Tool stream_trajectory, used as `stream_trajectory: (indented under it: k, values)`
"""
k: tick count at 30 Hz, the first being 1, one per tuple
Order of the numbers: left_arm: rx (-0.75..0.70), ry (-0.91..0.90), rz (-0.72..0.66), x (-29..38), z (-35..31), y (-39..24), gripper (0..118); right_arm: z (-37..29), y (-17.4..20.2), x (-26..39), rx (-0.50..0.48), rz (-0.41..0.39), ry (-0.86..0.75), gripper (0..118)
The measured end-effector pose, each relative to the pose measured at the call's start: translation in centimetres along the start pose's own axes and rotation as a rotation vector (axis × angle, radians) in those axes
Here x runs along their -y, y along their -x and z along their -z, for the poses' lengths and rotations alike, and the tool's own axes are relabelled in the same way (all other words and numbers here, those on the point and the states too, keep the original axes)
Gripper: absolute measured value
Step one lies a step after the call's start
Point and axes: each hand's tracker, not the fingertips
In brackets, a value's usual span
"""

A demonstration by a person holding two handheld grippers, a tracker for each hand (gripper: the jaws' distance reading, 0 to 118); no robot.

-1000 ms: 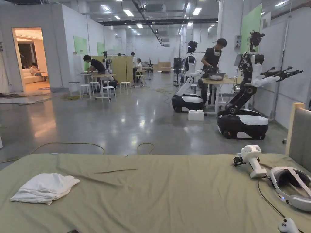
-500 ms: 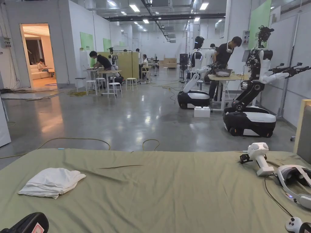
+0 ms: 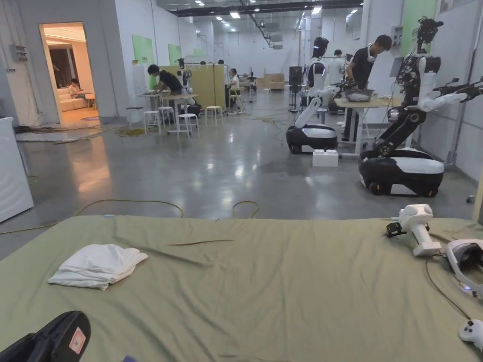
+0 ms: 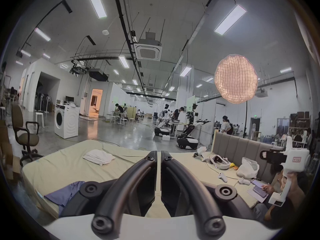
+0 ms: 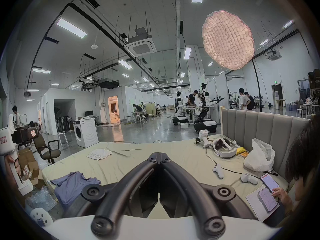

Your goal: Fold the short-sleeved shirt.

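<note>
Bedsheet (image 3: 264, 301) lies bare mid-frame. The white folded garment (image 3: 96, 265) rests at left; the blue shirt (image 5: 74, 185), lower left in the right gripper view, lies crumpled, likely next to fold. The left gripper (image 4: 159, 154) and right gripper (image 5: 159, 155) are clenched on nothing, raised above the bed.

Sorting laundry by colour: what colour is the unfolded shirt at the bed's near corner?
Blue-purple shirt, clearest in the right gripper view.
</note>
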Motion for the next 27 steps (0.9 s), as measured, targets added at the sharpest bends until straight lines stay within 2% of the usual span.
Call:
stream_trajectory:
  k: [3,8,9,10,11,12,14,22,27]
  values:
    - [-0.045,0.022,-0.011,0.5,0.0,1.6,5,0.4,0.0,0.4,-0.002,-0.009,0.010,0]
    - [-0.205,0.202,0.064,1.9,0.9,6.0,5,1.8,0.3,2.1,-0.028,-0.001,0.079,0]
    - [-0.219,0.247,0.054,2.8,1.6,7.4,9,2.2,0.3,2.5,-0.031,0.003,0.098,0]
    - [-0.246,0.319,0.030,3.9,2.3,8.8,22,2.6,0.4,2.9,-0.035,0.011,0.120,0]
    - [-0.263,0.390,0.004,5.3,3.2,10.3,51,3.0,0.5,3.4,-0.040,0.019,0.140,0]
    - [-0.271,0.450,-0.033,7.0,4.4,12.0,75,3.4,0.7,3.8,-0.043,0.025,0.153,0]
    - [-0.276,0.548,-0.116,11.0,6.6,15.3,102,4.2,0.9,4.5,-0.051,0.039,0.185,0]
    - [-0.376,0.829,-0.205,25.1,16.8,25.6,103,7.0,0.7,7.3,-0.010,0.030,0.344,0]
    - [-0.457,0.994,-0.232,30.6,19.3,28.4,91,7.9,0.1,8.9,0.044,0.005,0.425,0]
